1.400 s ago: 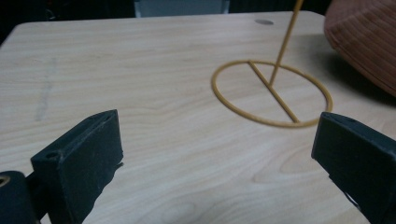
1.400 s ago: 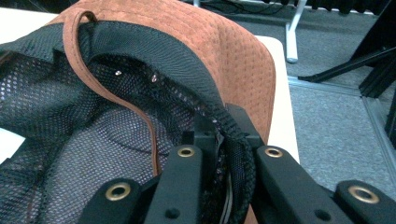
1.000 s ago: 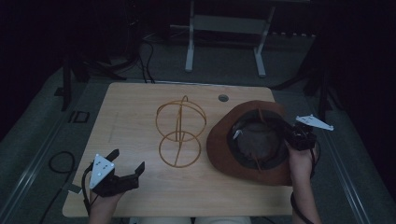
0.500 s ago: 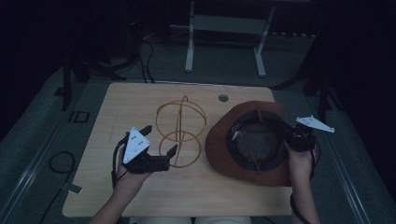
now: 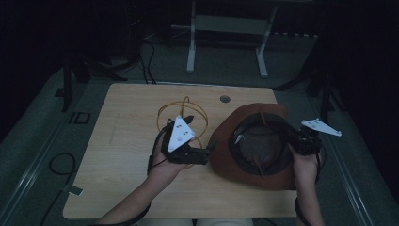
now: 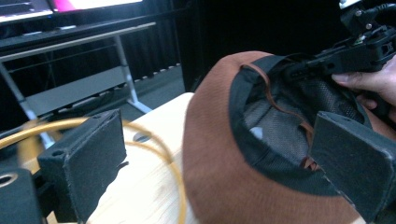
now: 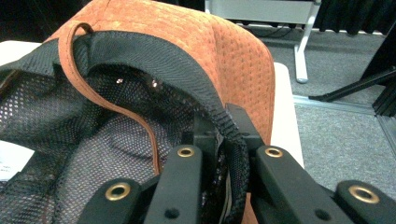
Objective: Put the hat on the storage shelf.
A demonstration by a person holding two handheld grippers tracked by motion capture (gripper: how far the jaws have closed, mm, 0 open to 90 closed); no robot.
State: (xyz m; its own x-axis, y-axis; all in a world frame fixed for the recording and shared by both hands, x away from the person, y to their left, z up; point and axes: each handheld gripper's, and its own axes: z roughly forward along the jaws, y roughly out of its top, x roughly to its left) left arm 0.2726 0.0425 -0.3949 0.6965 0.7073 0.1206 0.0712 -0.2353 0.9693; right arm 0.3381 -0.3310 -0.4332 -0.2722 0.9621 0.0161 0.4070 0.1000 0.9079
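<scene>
The table (image 5: pixel 117 188) carries a brown hat (image 5: pixel 226 141) lying crown-down toward its right edge, the black mesh lining facing up with a thin brown cord (image 7: pixel 93 93) looped across it. Just left of the hat, near the middle of the table, stands a yellow wire stand (image 5: pixel 162 110) made of thin hoops.

The right gripper (image 5: pixel 294 141) sits at the hat's right side, its jaws pinched closed on the black inner band of the brim, as the right gripper view shows plainly; it has not shifted over the last second.

The left gripper (image 5: pixel 204 151) is what has changed. A second ago it lay near the table's front-left corner; now it has travelled right and lifted, and hangs over the wire stand with its tips beside the hat's left brim. Its jaws stand wide apart and hold nothing; in the left gripper view the brim lies between and just ahead of them.

That suggests a two-handed lift is coming: the left jaws probably need to close on the near brim so the hat can be raised and set over the stand.
</scene>
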